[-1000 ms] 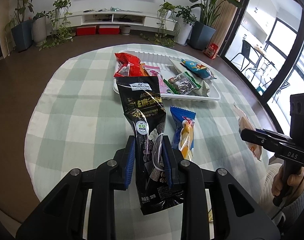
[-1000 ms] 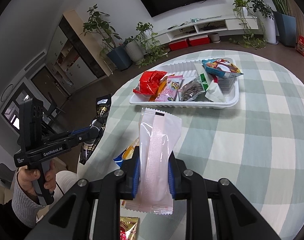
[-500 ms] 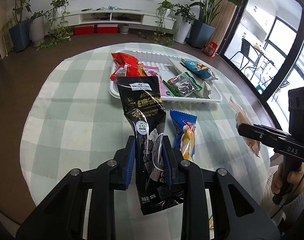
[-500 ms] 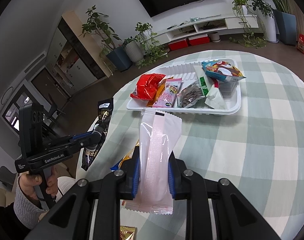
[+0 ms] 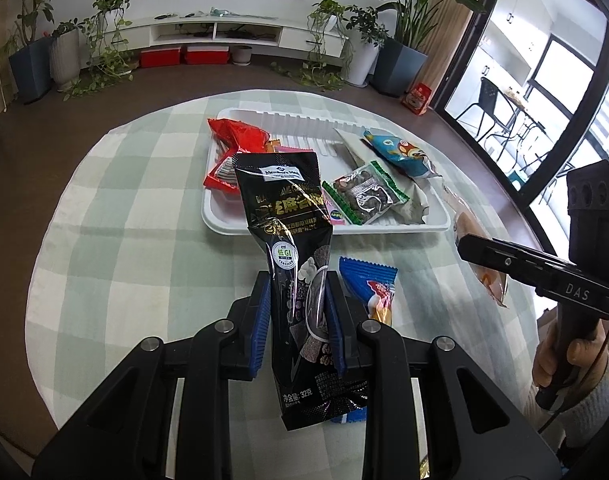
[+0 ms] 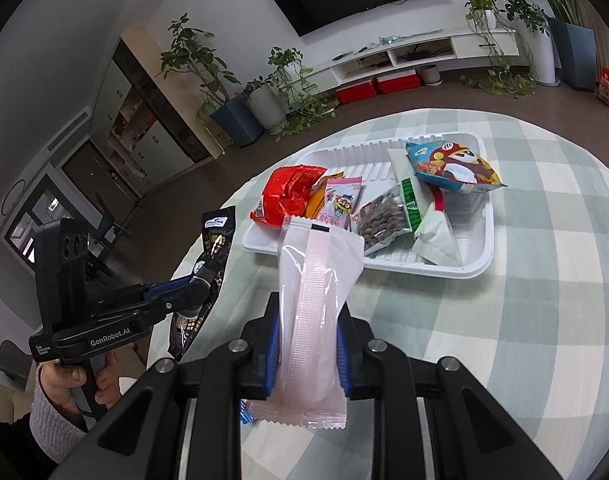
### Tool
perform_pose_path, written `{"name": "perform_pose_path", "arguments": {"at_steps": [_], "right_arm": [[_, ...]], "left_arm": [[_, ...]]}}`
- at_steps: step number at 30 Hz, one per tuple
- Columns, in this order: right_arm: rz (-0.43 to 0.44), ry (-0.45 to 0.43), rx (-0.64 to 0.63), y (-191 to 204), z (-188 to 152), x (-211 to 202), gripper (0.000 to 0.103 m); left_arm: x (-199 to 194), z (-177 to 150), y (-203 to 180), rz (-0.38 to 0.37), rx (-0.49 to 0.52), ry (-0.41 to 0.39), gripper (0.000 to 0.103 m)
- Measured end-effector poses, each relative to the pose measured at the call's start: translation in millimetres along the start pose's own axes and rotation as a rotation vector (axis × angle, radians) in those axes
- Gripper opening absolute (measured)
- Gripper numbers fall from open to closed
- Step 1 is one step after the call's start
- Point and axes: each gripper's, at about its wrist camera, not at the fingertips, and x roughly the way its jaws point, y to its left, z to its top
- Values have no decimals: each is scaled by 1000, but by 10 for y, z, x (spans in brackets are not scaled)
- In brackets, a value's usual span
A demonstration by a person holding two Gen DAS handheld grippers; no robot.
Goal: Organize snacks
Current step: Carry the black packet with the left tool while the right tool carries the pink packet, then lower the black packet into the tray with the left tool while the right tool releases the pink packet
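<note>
Black snack packet [image 5: 300, 280] hides the pink packet [image 5: 336, 218]; blue wrapper [image 5: 370, 284] partly hidden.

Black packet [image 5: 300, 264], white band near its top, centre of the left wrist view: "Member's Mark"
Black packet, round white-green seal at mid-height: "低GI"
Black packet, lower edge: "32克" after small characters too small to tell
Black packet, large gold characters: not legible
Right gripper [image 5: 464, 246], side of its body at the right edge of the left wrist view: "DAS"
Left gripper [image 6: 202, 286], side of its body at lower left of the right wrist view: "GenRobot.AI"
Left gripper, small white label at its rear: too small to read
Blue cartoon packet [image 6: 450, 168], white edge, upper right of the right wrist view: digits, not legible
</note>
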Motion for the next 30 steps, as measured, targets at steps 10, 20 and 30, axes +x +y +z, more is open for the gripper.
{"name": "perform_pose_path", "arguments": {"at_steps": [10,20,30], "right_arm": [[12,-15,29,-151,360,244,26],[18,-30,27,-205,641,451,26],[24,-31,32,-242,744,647,26]], "left_arm": [[265,447,-44,-22,20,-4,23],[566,723,-146,-24,58,7,23],[818,897,-137,-12,69,12,24]]}}
